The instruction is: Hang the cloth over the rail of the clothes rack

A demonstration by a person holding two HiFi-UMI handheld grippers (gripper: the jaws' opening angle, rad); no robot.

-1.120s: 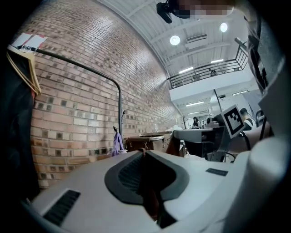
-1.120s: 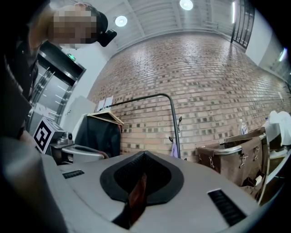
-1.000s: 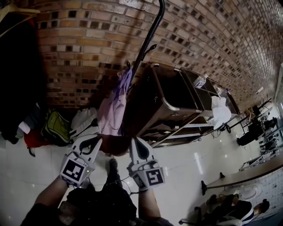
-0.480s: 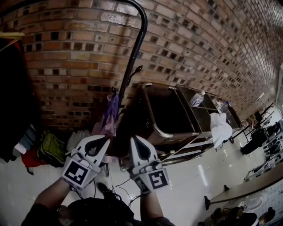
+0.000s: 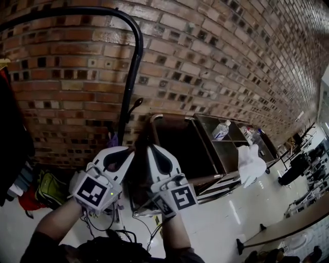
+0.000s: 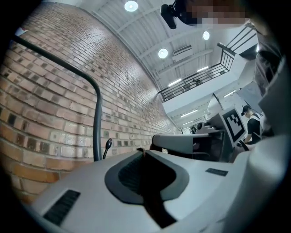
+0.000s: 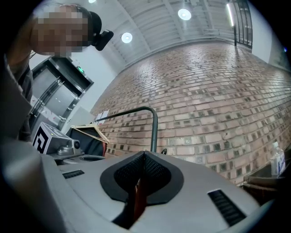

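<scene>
The left hand-held gripper (image 5: 124, 154) and the right hand-held gripper (image 5: 153, 153) are both clenching the upper edge of the dark maroon cloth (image 5: 140, 179), side by side and below the black rail (image 5: 67, 11) of the clothes rack. The cloth is hanging between them, its long axis seemingly pointing down, though it is blending into the dark cabinet (image 5: 177, 146) behind. To hang it well, the person should be lifting the edge clear above the rail, spreading it wide and draping it evenly on both sides.

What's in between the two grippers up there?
The dark reddish cloth hangs between the left gripper and the right gripper, and both seem to pinch it. The head view shows this, and the right gripper view shows a reddish strip in its jaws.
</scene>
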